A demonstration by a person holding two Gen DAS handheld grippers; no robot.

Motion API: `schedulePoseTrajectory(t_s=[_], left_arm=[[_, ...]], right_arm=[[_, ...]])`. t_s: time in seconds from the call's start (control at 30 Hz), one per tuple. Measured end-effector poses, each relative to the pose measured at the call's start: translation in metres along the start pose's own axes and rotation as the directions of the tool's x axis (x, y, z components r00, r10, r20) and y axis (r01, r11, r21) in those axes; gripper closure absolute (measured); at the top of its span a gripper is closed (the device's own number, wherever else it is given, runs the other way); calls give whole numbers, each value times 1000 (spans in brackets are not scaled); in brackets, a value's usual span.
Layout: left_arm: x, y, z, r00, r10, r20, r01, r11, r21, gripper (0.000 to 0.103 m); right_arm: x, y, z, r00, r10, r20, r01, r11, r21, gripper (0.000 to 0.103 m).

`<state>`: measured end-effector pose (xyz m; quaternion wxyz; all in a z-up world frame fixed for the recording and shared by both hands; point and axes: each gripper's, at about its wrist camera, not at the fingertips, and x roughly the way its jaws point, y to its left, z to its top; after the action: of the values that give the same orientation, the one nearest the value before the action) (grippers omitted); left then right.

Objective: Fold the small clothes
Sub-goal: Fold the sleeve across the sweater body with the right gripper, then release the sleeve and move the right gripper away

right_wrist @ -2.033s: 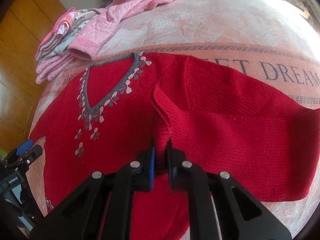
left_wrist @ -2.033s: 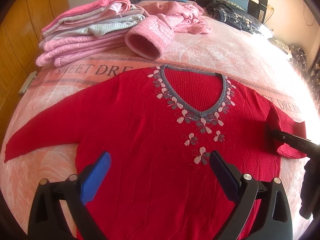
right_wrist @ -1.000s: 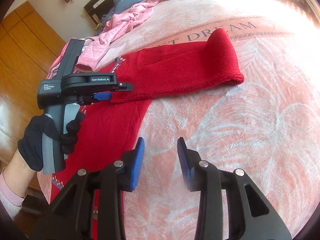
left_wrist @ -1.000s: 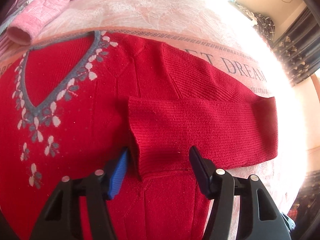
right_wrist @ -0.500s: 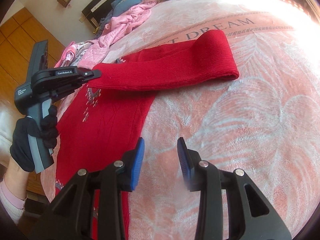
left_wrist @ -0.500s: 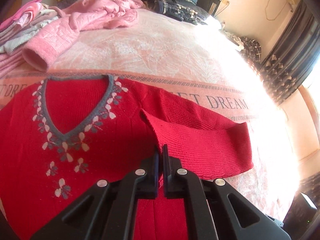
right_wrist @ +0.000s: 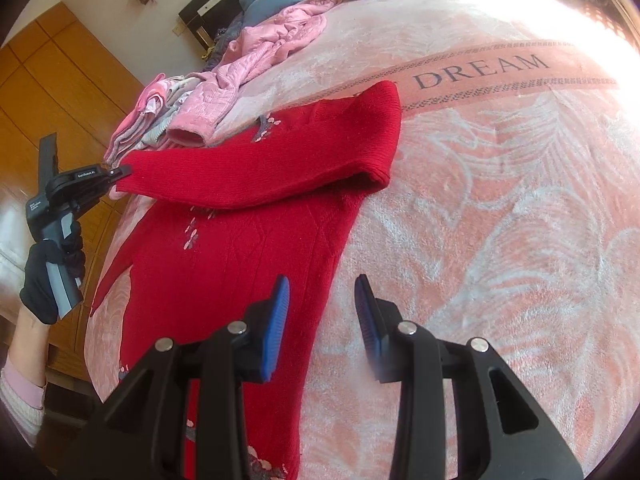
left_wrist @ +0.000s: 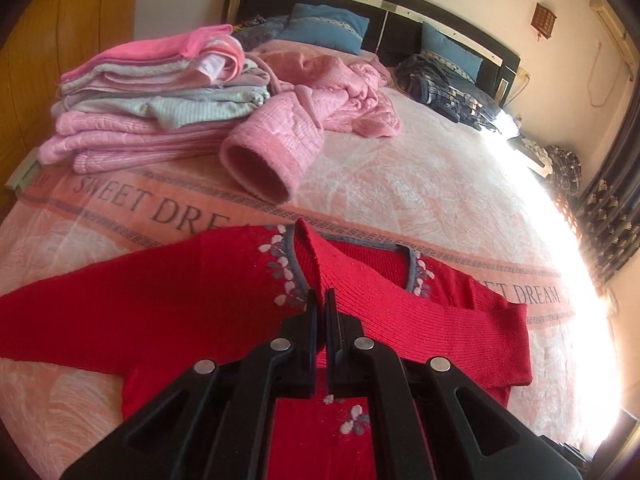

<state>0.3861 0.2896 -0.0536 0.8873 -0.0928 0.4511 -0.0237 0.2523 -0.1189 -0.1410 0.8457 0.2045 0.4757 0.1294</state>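
— Red sweater (right_wrist: 240,240), where does it lie?
— Flat on the pink bedspread (right_wrist: 500,240), front up, its grey V-neck with white flowers showing. One sleeve (left_wrist: 420,316) is doubled back across the chest.

— And the tools?
— Nearest the right wrist camera, the right gripper (right_wrist: 322,312) hangs with blue pads spread apart, holding nothing, over the sweater's side edge where it meets the bedspread. At nine o'clock in that view, a black-gloved hand (right_wrist: 48,280) holds the left gripper (left_wrist: 322,308), whose jaws are clamped on the cuff end of the folded sleeve, lifted just above the neckline.

— Beyond that?
— At eleven o'clock in the left view, a stack of folded pink and grey clothes (left_wrist: 152,104); at twelve, a loose pink garment (left_wrist: 312,100); farthest, blue pillows (left_wrist: 324,28) against the dark headboard (left_wrist: 400,12).
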Motion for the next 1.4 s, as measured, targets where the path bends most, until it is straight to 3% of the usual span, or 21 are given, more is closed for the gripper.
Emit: schedulePoseTrajectory(t_s=[0.17, 0.3, 0.5, 0.57, 0.63, 0.73, 0.8, 0.87, 0.97, 1.1, 1.2, 1.3, 1.4], left_arm=[[3, 44, 0, 999, 47, -3, -47, 998, -46, 100], [27, 60, -10, 997, 49, -61, -52, 998, -45, 100], [70, 78, -33, 982, 82, -168, -92, 994, -56, 100], [78, 88, -38, 978, 77, -196, -93, 993, -72, 100], [82, 98, -41, 973, 71, -220, -91, 992, -84, 98], [71, 117, -37, 973, 84, -215, -109, 988, -107, 98], [49, 126, -27, 984, 75, -162, -97, 986, -133, 98], [28, 125, -15, 993, 58, -106, -73, 987, -140, 98], [22, 103, -4, 995, 18, -100, -29, 994, -101, 97], [49, 71, -8, 988, -16, -152, 6, 998, -69, 89], [76, 63, -23, 976, -33, -216, 12, 995, -98, 89], [98, 62, -38, 966, -10, -260, -14, 996, -93, 89], [104, 63, -43, 970, -10, -244, -10, 997, -79, 89]], right_arm=[[14, 18, 23, 1000, 3, -2, -4, 1000, -21, 68], [34, 27, 50, 1000, -9, -1, 9, 1000, -28, 68], [86, 9, 93, 996, -49, -69, 53, 997, 54, 69], [102, 1, 97, 989, -97, -115, 104, 992, 64, 72], [110, -10, 93, 989, -71, -134, 83, 993, 87, 73], [105, -15, 88, 991, -40, -132, 51, 995, 83, 74], [95, -11, 91, 990, -40, -133, 50, 996, 75, 72], [74, -1, 98, 997, -15, -72, 19, 998, 56, 67], [60, 20, 111, 999, -22, -32, 23, 1000, 7, 59], [81, 39, 113, 995, -73, -73, 70, 997, -36, 59], [102, 36, 103, 990, -78, -122, 76, 997, -19, 59], [121, 28, 94, 980, -113, -163, 114, 994, -3, 61], [127, 17, 88, 985, -83, -154, 89, 996, 29, 61]])
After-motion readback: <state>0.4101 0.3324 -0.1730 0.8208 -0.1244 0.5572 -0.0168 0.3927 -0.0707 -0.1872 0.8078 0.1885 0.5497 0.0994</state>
